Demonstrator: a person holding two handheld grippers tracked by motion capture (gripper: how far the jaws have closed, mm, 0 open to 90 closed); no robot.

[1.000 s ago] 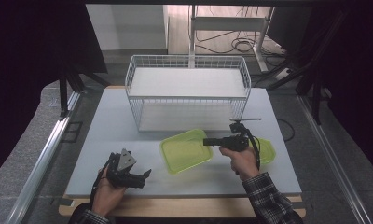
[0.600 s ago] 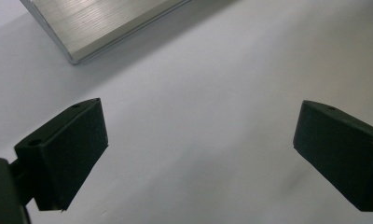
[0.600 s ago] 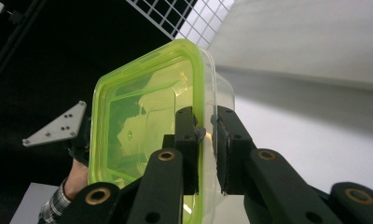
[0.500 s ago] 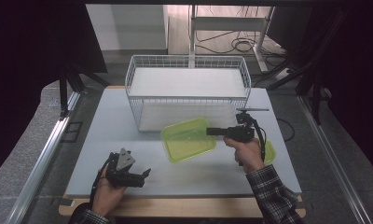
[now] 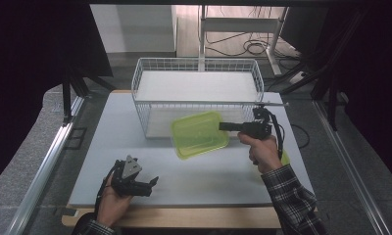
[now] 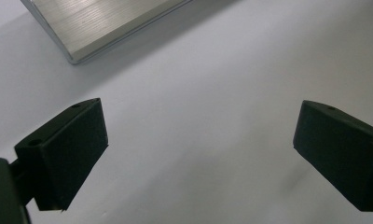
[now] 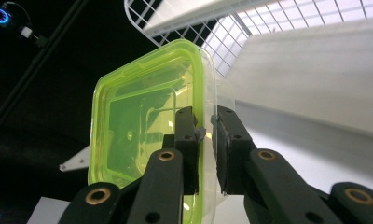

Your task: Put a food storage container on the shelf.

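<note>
Above table, green container clamped by right gripper, near basket

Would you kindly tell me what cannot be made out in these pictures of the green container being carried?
- Green container, high view: too small to tell whether anything lies inside.
- Yellow-green thing, high view: mostly hidden behind the right hand; what it is cannot be told.
- Wire basket, right gripper view: cut off by the top edge and partly covered by the container.
- Right gripper: the container's rim hides one pad's face.
</note>
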